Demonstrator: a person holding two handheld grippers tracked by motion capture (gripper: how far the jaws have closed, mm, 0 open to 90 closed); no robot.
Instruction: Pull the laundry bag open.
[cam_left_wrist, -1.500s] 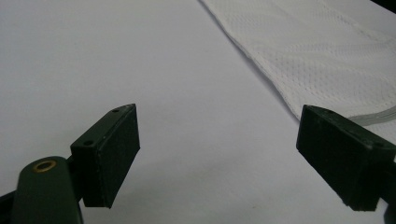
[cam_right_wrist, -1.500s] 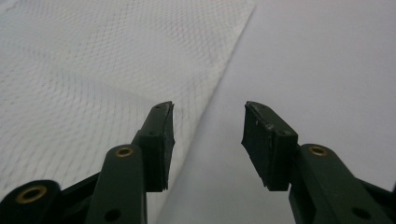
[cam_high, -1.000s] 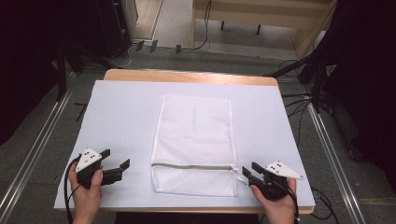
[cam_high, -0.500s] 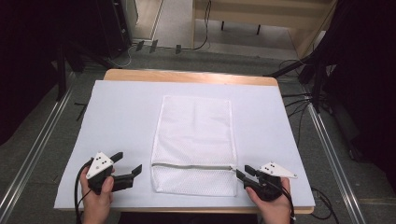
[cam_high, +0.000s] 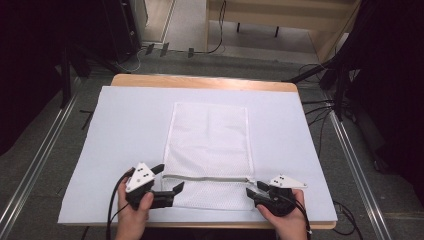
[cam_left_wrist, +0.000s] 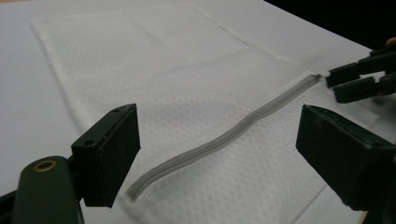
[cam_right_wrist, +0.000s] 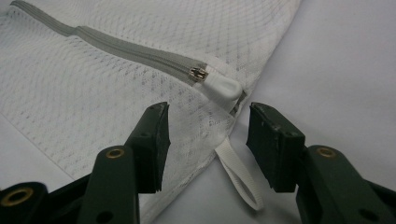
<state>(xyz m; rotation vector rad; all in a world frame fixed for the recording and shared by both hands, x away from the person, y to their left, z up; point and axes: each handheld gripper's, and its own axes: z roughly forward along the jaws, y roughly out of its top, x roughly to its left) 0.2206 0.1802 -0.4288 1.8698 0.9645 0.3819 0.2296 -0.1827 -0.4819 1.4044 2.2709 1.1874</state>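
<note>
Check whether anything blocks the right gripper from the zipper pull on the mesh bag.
Nothing visible does. The right gripper has open jaws straddling the bag's white loop, just short of the zipper pull on the mesh bag.

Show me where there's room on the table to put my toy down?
Bare white sheet lies left of the mesh bag, and again right of it toward the table's far right edge. The near edge is crowded: left gripper and right gripper sit at the bag's zipper.

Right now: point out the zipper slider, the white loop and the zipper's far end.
zipper slider (cam_right_wrist: 199, 73), right gripper view, metal body.
white loop (cam_right_wrist: 240, 179), right gripper view, strap middle.
zipper's far end (cam_left_wrist: 134, 190), left gripper view, grey tape tip.
</note>
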